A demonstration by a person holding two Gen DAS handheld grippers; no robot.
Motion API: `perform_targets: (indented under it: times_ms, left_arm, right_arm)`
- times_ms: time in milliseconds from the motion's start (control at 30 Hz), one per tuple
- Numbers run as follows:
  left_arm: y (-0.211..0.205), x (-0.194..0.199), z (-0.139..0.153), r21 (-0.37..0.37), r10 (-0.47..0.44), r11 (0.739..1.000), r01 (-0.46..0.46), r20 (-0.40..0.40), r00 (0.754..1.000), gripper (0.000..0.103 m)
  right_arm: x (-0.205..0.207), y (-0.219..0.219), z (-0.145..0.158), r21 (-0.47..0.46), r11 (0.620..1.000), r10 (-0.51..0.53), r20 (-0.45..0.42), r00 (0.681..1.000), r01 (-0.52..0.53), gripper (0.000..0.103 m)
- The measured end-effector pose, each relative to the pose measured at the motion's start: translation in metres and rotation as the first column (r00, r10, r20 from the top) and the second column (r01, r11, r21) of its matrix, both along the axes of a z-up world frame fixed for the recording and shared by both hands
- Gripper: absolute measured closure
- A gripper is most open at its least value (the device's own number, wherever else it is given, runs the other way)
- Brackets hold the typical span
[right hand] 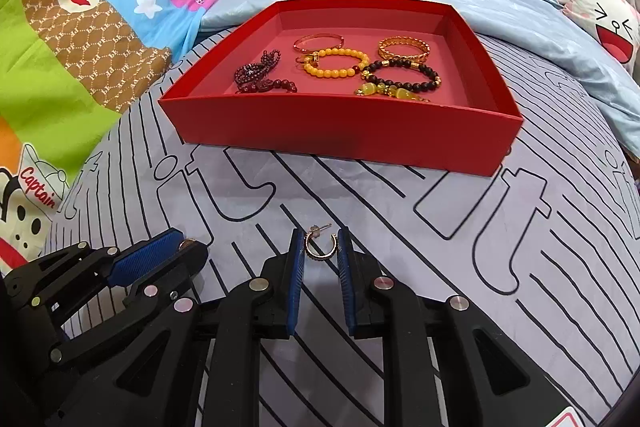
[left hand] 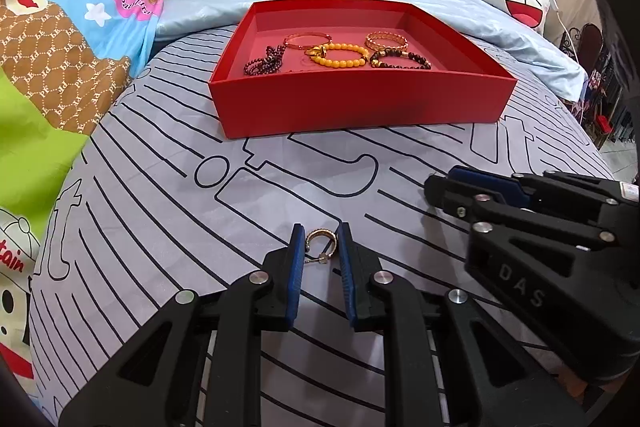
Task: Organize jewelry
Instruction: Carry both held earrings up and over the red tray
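Both claws are narrowed down on small gold hoops over the striped bedsheet (left hand: 168, 155), short of the red box (left hand: 360, 107). The left claw (left hand: 321, 247) has an earring (left hand: 320, 231) caught between its blue pads. The hoop stands up like an arch rather than lying flat, which is why I take it as held, not just flanked. The right claw (right hand: 320, 245) pinches a second earring (right hand: 316, 255) the same way, and both sit at the very tips of the fingers.

The box already holds several bracelets (right hand: 336, 63) towards its back half, with bare floor showing nearer the front wall. I'd say the step in hand is carrying the pair over that wall. Since the grip is only on the thin rim of each hoop, it would pay to keep the squeeze steady, lift high enough to pass the front wall, and open only once low over the bare floor, so neither piece bounces into the beads.

On the left, the hoop's plane faces the camera, the opening is downward, and the post sticks out sideways to the left beneath it. On the right, the hoop reads as a C with its gap up and to the right, and the post angles up and right, away from the claw. In both, the widest span runs pad to pad.
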State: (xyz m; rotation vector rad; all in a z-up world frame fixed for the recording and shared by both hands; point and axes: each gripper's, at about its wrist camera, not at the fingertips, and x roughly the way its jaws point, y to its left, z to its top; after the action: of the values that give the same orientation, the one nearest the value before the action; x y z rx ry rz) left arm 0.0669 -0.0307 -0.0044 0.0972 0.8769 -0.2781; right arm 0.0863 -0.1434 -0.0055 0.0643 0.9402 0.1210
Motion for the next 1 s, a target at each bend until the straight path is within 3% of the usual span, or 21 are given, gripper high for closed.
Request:
perform_targets:
  times_ms: [767, 1000]
  left_arm:
    - [-0.01, 0.0, 0.021, -0.011, -0.012, 1.0, 0.012, -0.012, 1.0, 0.086]
    - [-0.015, 0.013, 0.041, -0.023, -0.017, 1.0, 0.017, 0.031, 0.999, 0.086]
  right_arm:
    - [-0.021, -0.016, 0.029, 0.032, 0.999, -0.01, 0.053, 0.999, 0.008, 0.087]
    - [-0.016, -0.024, 0.044, 0.056, 0.998, -0.008, 0.079, 0.997, 0.004, 0.087]
